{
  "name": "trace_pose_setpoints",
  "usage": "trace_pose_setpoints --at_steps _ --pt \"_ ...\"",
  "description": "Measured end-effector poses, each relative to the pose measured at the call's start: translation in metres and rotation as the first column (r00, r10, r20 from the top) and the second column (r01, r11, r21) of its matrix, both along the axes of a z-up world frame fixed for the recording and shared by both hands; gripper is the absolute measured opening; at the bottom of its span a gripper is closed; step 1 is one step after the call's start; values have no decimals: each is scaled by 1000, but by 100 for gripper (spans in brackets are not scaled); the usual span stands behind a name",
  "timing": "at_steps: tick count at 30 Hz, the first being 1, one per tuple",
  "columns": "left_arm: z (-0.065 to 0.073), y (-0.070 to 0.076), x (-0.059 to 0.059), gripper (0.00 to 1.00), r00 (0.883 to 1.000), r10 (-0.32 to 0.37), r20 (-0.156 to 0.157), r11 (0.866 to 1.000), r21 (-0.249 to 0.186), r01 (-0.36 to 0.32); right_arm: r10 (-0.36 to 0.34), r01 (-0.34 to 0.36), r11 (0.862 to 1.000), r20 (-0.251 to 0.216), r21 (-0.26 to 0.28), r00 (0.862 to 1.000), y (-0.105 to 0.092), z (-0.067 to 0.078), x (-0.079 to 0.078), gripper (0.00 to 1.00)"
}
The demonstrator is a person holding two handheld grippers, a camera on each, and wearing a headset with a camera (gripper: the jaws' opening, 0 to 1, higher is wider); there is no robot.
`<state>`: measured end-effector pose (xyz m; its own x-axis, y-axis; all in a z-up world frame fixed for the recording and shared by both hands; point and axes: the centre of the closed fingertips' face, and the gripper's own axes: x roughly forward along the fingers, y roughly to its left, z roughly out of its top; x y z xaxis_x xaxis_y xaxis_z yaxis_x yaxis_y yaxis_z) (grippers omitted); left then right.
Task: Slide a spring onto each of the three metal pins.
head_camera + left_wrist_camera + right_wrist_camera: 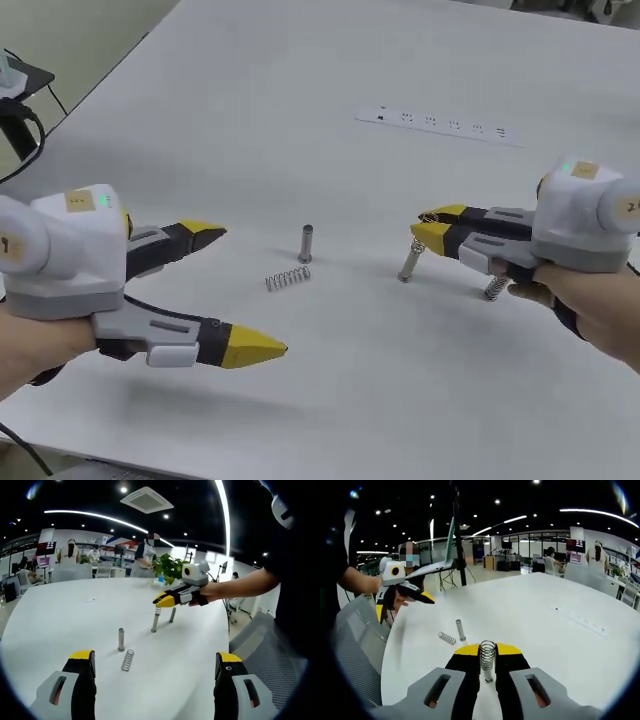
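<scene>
Steel-grey coils mark the loose spring (288, 278), which lies on its side on the white table (330, 400). In the head view its long axis runs roughly left to right, the right end a little farther from the person. Just beyond it stands the bare pin (306, 243), upright, its axis vertical and its top uncovered. In the left gripper view the loose spring (128, 660) lies just nearer than the bare pin (121, 639), the two close but apart.

To the right, the held pin (412, 258) already wears a spring. It leans, foot on the table, top tilted up into the right gripper (430, 226), whose yellow-tipped jaws are closed around its sprung upper part. In the right gripper view the held pin (487, 660) rises between the clamped tips of the right gripper (487, 651). The third pin (494, 288), also sprung, stands near it, partly hidden under that gripper's body.

The left gripper (235, 290) hovers on the left with its jaws spread wide, gripping nothing, its tips pointing toward the loose spring.

Bare table top spreads between the two grippers and past the pins. A power strip (437, 124) lies well apart toward the far side, and the table's left edge runs away diagonally, far from the work
</scene>
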<state>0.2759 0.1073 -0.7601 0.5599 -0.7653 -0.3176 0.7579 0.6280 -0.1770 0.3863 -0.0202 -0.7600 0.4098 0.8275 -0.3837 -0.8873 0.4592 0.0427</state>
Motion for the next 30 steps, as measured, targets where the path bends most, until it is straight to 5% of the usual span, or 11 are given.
trace_pose_setpoints --at_steps 30 --pt "-4 3 0 96 1000 12 -7 1000 9 -12 -35 30 990 -32 -141 999 -3 -55 -2 8"
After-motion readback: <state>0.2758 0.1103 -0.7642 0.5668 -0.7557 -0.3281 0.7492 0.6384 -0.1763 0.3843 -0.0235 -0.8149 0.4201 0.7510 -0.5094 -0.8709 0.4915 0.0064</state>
